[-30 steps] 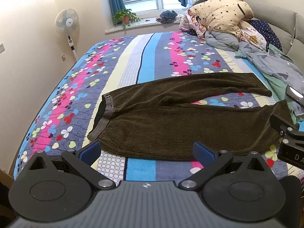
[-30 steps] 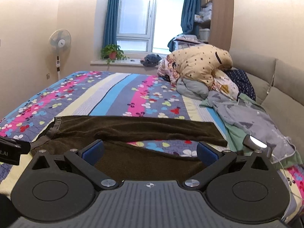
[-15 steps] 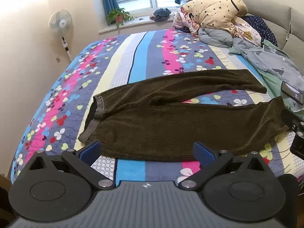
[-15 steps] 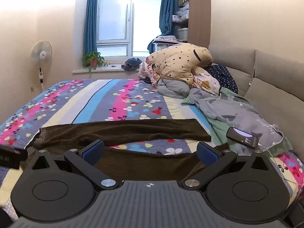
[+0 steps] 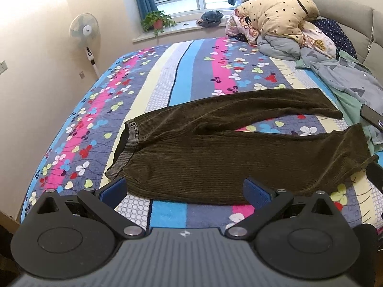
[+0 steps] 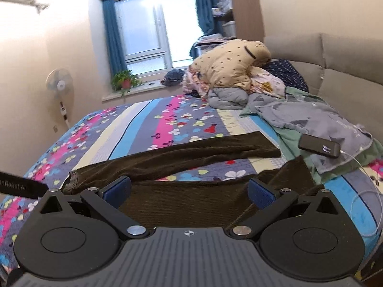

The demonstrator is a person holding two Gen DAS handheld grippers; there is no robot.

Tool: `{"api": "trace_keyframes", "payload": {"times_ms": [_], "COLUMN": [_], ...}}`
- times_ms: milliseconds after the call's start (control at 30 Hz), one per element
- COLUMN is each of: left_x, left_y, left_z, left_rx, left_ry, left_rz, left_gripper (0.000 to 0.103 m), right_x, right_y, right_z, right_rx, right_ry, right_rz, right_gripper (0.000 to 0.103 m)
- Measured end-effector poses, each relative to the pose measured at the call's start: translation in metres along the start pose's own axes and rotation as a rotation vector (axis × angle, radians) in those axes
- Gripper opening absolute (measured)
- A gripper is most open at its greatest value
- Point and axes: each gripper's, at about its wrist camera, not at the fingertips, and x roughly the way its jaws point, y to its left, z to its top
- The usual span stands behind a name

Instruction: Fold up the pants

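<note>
The pants point(image 5: 215, 153) are lying flat on the striped flower bed cover point(image 5: 191, 67), w/ the waistband point(image 5: 129, 143) pointing to 9 o'clock and both legs stretching to 3 o'clock. The legs are spread in a narrow V: the far leg point(image 5: 275, 102) is angled toward 2 o'clock, the near leg point(image 5: 263, 162) is staying close to the front edge of the bed.

The left tool point(image 5: 184, 189) is being held open above the near edge of the pants, approx. at 6 o'clock; nothing is being gripped. The right tool point(image 6: 189, 190) is also being held wide open over the near leg, w/ nothing between its blue pads point(image 6: 118, 189).

A phone point(image 6: 319, 146) is resting on grey clothes point(image 6: 311, 117) at 3 o'clock, just beside the leg ends. Bedding point(image 5: 277, 21) is piled at 1 o'clock.
</note>
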Motion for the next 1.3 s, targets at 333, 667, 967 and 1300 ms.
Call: {"api": "trace_keyframes", "payload": {"times_ms": [333,667,967,1300], "left_x": [-0.025,-0.031,-0.005,0.033], "left_y": [-0.038,-0.078,-0.070,-0.039], "left_z": [0.002,0.008,0.006,0.024], "left_rx": [0.000,0.106,0.095,0.047], "left_ry": [-0.031,-0.036,0.009,0.032], "left_rz": [0.020,-0.016,-0.068,-0.073], "left_gripper": [0.103,0.103,0.103,0.103], "right_x": [-0.011,-0.017,-0.006,0.026], "right_y": [-0.042,-0.058,-0.047,-0.042], "right_z": [0.008,0.008,0.007,0.008], "right_rx": [-0.019,0.006,-0.029,-0.056], "right_ry": [-0.061,-0.078,-0.062,0.030], "right_rz": [0.026,0.037,0.042,-0.001], "right_gripper": [0.103,0.103,0.103,0.103]}}
